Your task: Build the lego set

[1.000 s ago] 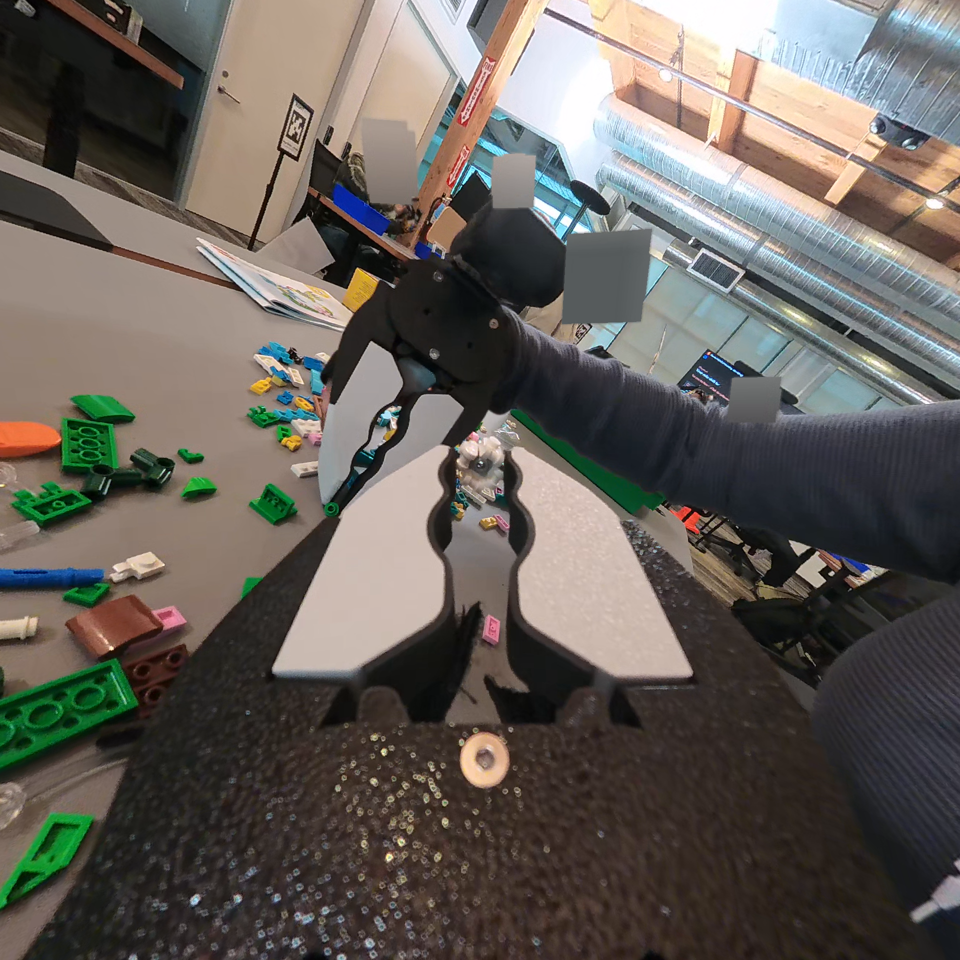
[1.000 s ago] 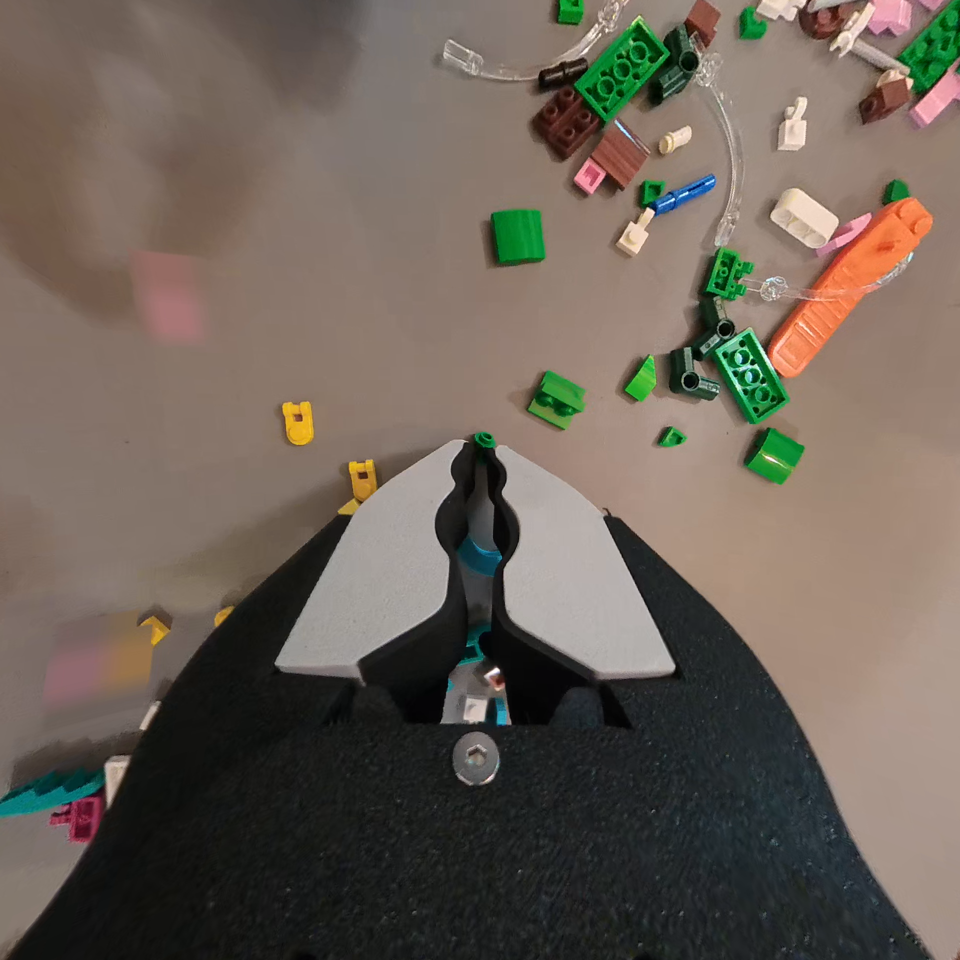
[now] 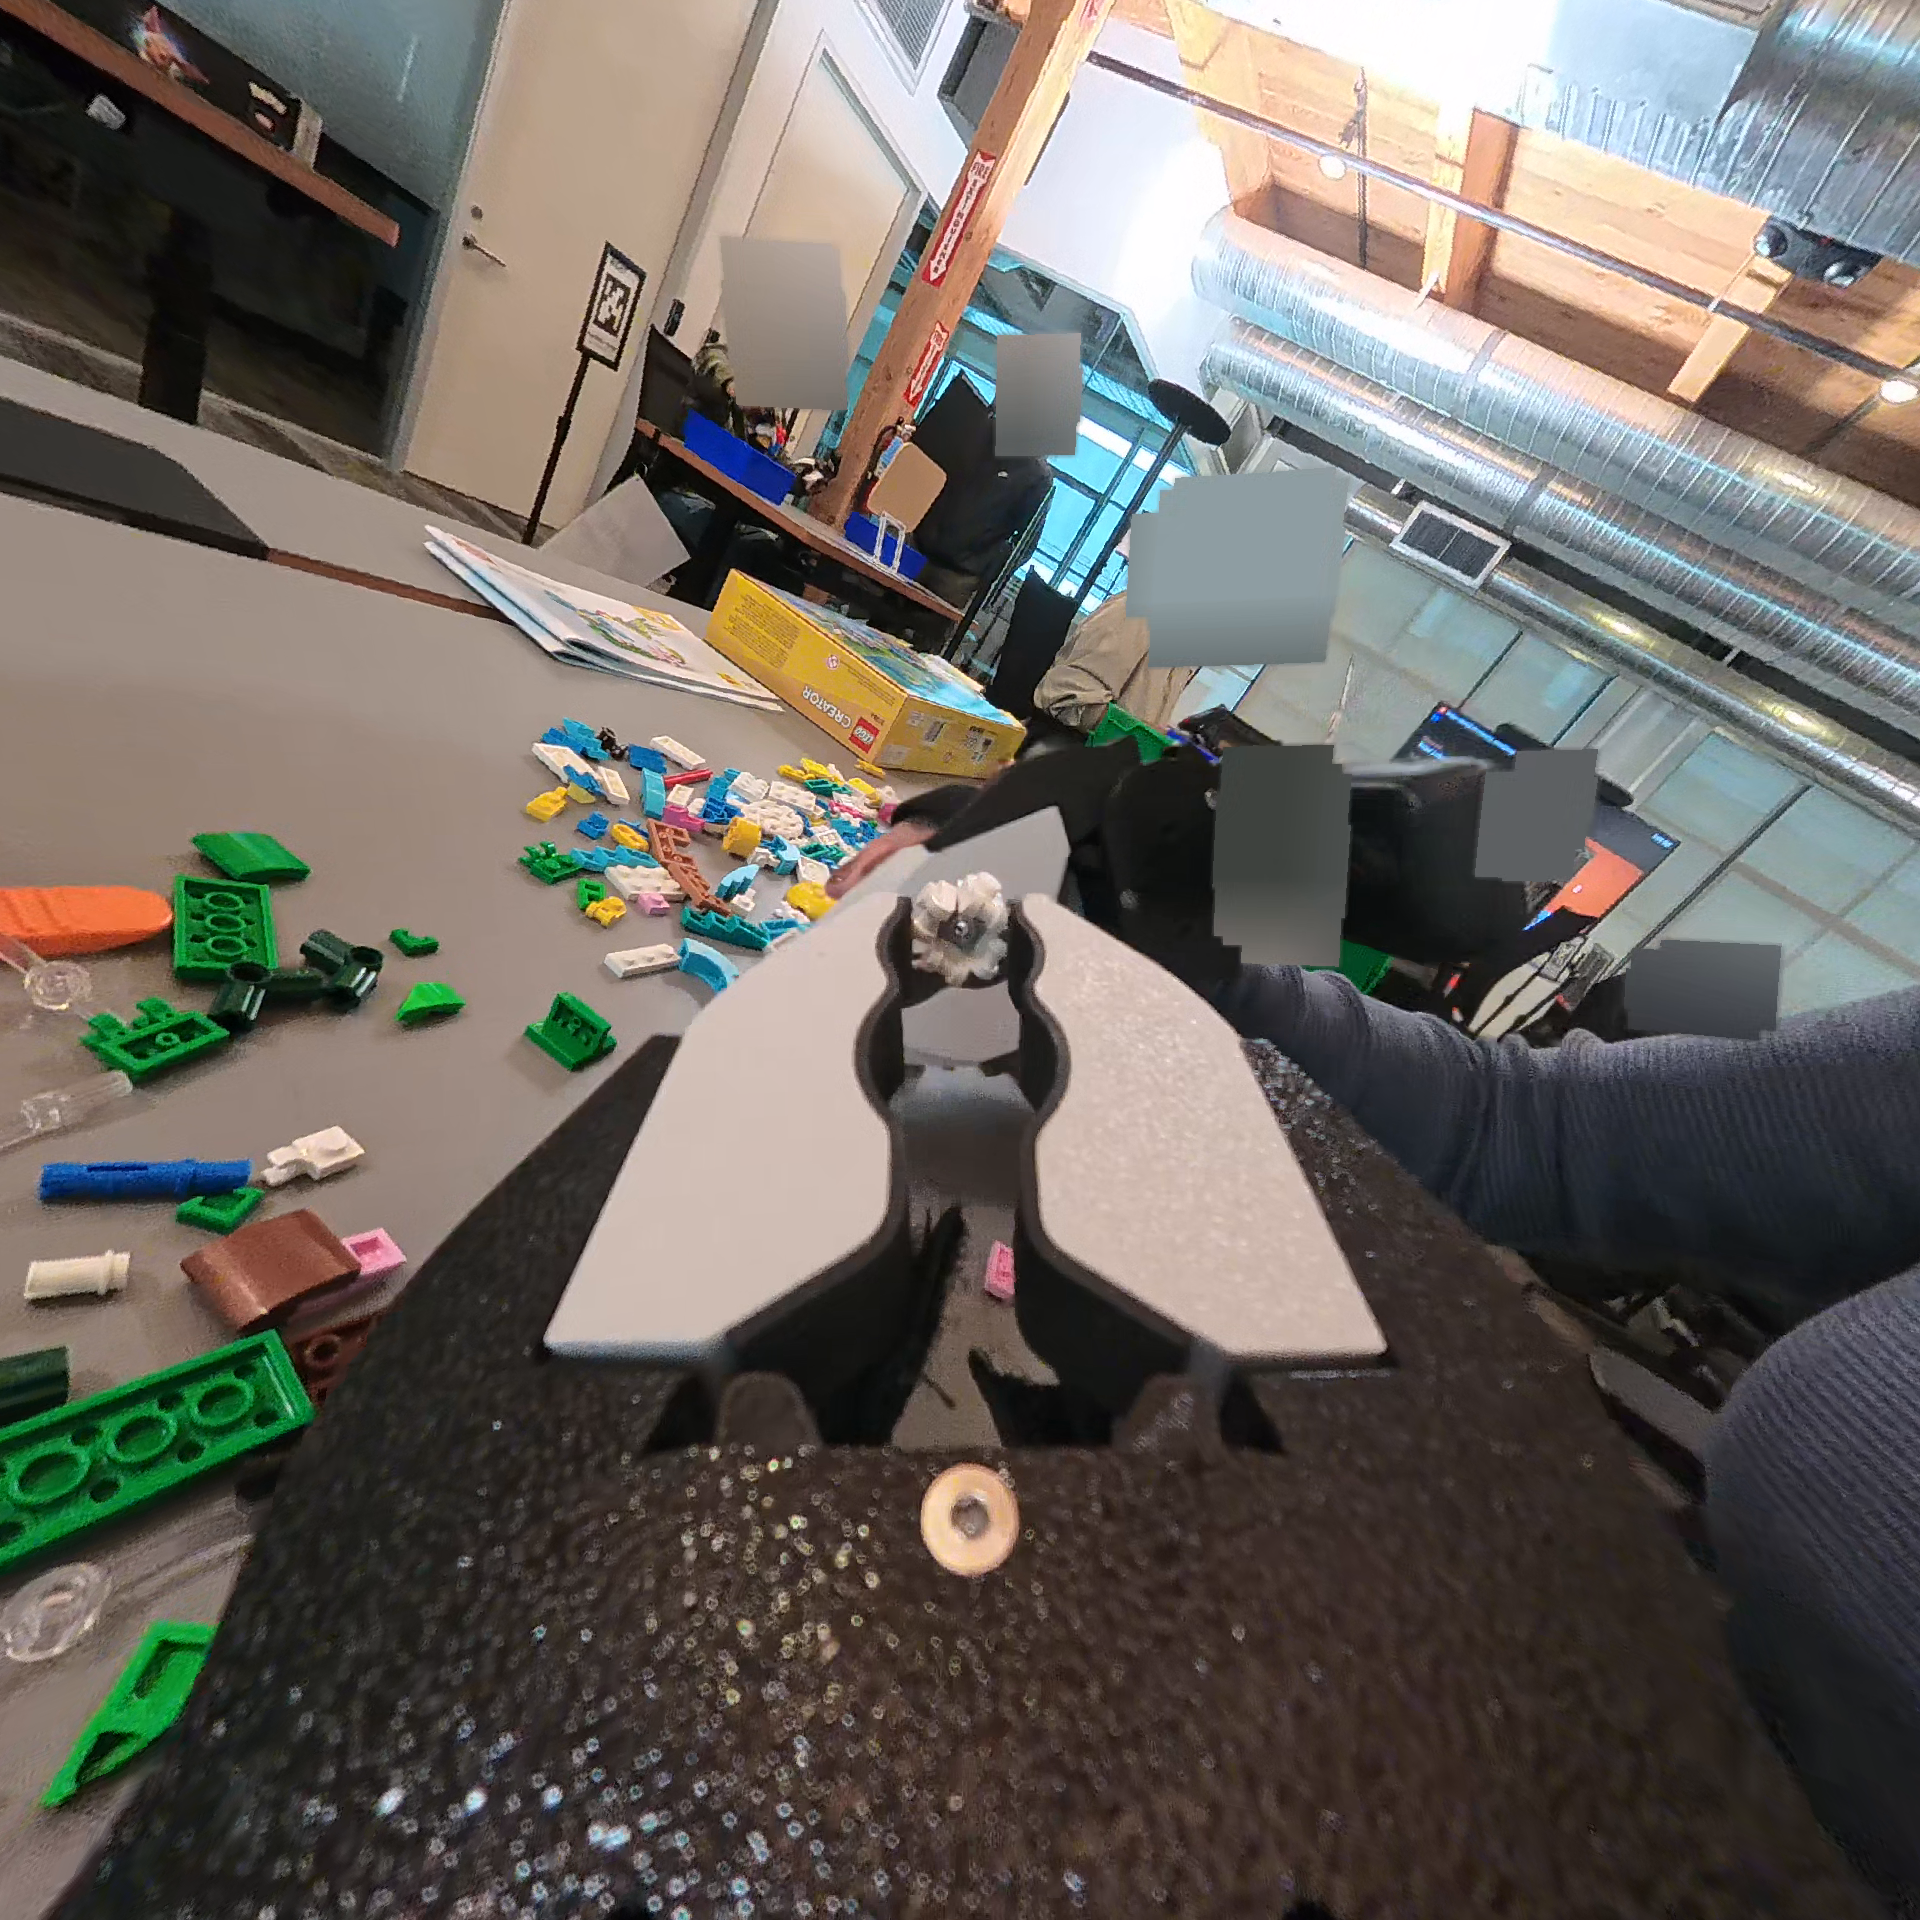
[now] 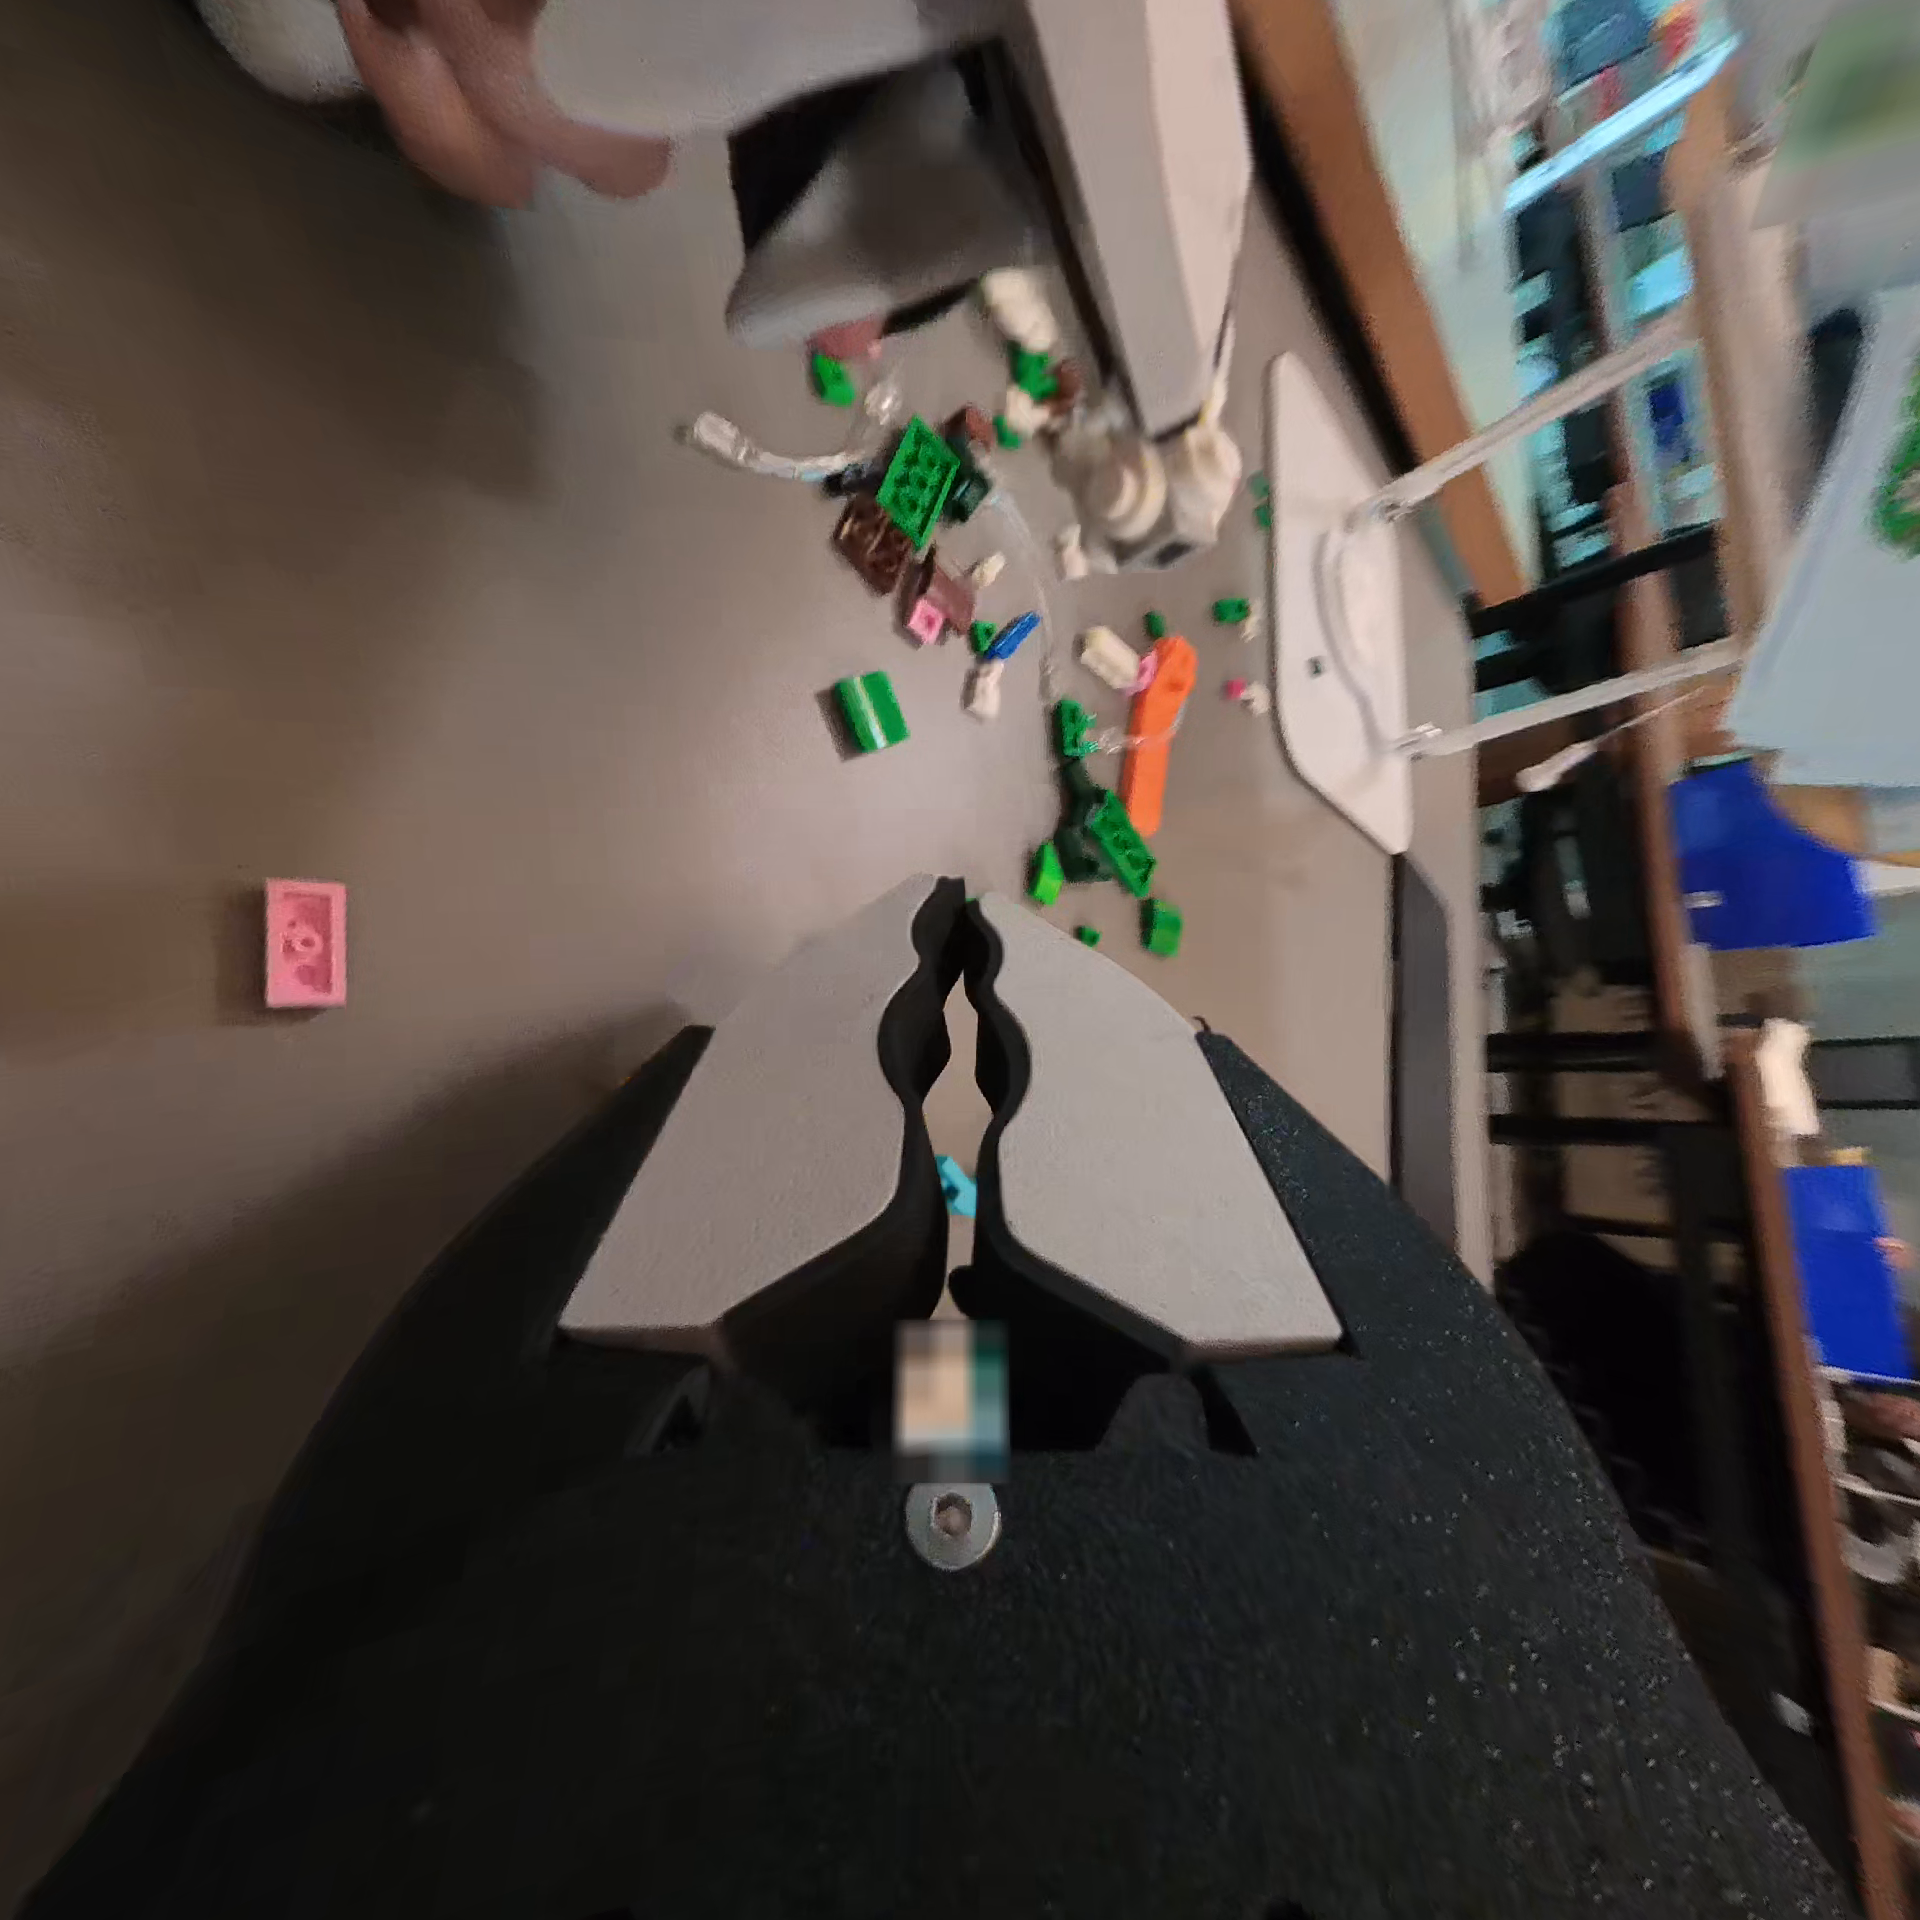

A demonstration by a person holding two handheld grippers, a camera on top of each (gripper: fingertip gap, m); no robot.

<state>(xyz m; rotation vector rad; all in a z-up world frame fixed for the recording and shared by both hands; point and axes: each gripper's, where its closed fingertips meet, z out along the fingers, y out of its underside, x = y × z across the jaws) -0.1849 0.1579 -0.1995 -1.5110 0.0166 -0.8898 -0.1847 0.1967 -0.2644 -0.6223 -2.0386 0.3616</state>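
White, round, petal-edged plastic piece (image 3: 958,928) sits pinched in my left gripper (image 3: 958,935), raised above the grey table (image 3: 312,727). My right gripper (image 4: 961,914), a second ago beside it, has swung away, clenched on a tiny green stud (image 4: 970,900); joining remains.

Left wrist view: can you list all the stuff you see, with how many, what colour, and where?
table: one, grey, under everything
box: one, yellow, far side
booklet: one, open, left of box
mixed small bricks: many, blue, white, yellow, pink, middle pile
green bricks: several, left side
orange piece: one, left edge
blue pin: one, left, nearer
brown piece: one, near left gripper
white round piece: one, between fingertips
left gripper: one, grey fingers, black body
sleeve: dark blue, right
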